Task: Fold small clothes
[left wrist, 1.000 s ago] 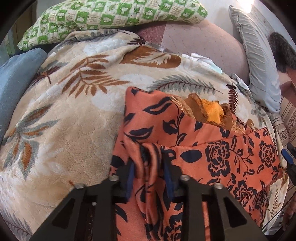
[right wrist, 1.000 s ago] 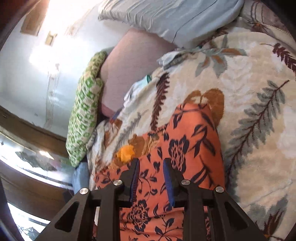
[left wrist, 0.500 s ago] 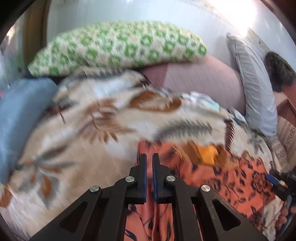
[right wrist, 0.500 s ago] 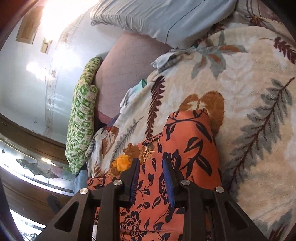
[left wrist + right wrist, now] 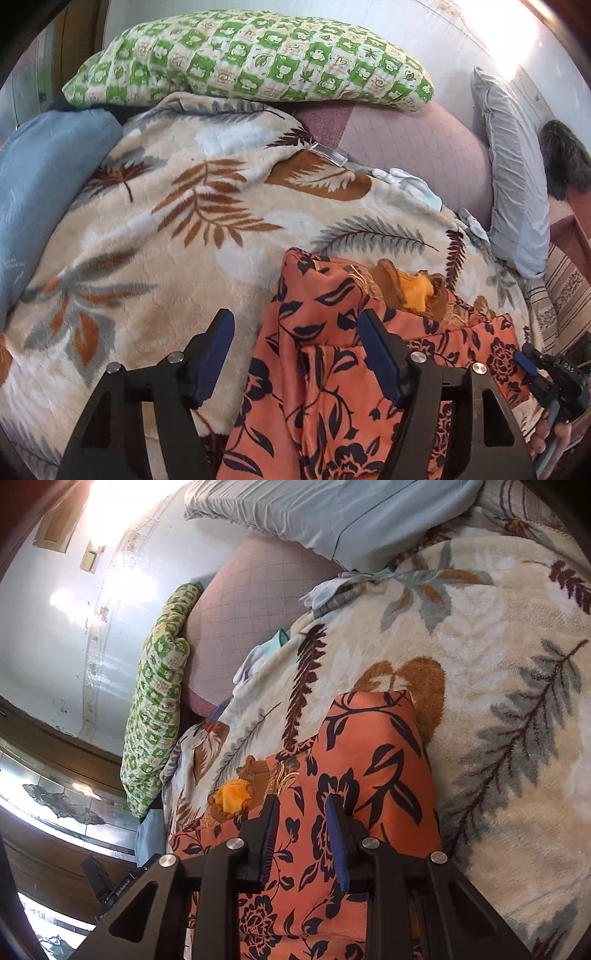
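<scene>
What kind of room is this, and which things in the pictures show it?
Most likely a bedroom in a home. The orange floral garment lies on a plush leaf-print blanket spread over a bed, with a green checked pillow and a grey pillow by the wall.

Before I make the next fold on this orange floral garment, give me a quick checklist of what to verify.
1. Left gripper free of cloth: ok, jaws opening, nothing pinched.
2. Right gripper holding the orange garment: cannot tell, narrow gap over the fabric.
3. Garment lying on the leaf-print blanket: ok.
4. Folded panel flat: not ok, a ridge runs beneath the left gripper.
5. Neckline tucked in: not ok, bunched and exposed.
</scene>
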The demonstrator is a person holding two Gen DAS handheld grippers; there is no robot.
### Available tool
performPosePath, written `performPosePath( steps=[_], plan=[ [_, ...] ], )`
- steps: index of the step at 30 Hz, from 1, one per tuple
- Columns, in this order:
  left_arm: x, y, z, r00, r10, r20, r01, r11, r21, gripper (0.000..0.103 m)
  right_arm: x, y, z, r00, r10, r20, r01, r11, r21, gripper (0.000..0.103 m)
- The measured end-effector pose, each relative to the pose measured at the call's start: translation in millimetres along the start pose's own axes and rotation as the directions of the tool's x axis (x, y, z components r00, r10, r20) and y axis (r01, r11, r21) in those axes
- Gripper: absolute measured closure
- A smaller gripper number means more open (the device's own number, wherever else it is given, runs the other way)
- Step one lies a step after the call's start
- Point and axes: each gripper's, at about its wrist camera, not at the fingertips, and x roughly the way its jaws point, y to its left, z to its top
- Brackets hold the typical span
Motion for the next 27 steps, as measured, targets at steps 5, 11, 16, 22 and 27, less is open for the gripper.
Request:
performPosePath(
  steps=[5, 11, 16, 22, 27],
  plan=[
    [-1.8, -10.3, -7.2, 0.995, -0.095, -0.034, 0.095, 0.996, -0.002, 0.033, 1.3, 0.2, -2.4, 1.0, -0.002, -0.004, 0.002, 1.0, 0.003, 0.075],
    [5.7, -16.4, -12.1, 0.979, -0.179, -0.094, 0.177, 0.984, -0.024, 0.057, 3.4, -2.7, -2.6, 1.0, -0.008, -0.009, 0.008, 1.0, 0.015, 0.075],
    [18.4, -11.3, -18.0, 0.955, -0.262, -0.138, 0.25, 0.963, -0.095, 0.077, 5.2, -2.9, -2.4, 1.0, -0.018, -0.013, 0.018, 1.0, 0.017, 0.075],
    [17.6, -15.7, -15.9, 0.957, -0.264, -0.125, 0.255, 0.964, -0.081, 0.082, 9.0, -7.7, -3.1, 0.999, -0.027, -0.025, 0.028, 0.999, 0.041, 0.075],
    [13.5, -3.1, -12.3, 0.963, -0.244, -0.114, 0.232, 0.966, -0.113, 0.082, 9.1, -8.3, -3.1, 0.999, -0.03, -0.026, 0.031, 0.999, 0.039, 0.075]
  ],
)
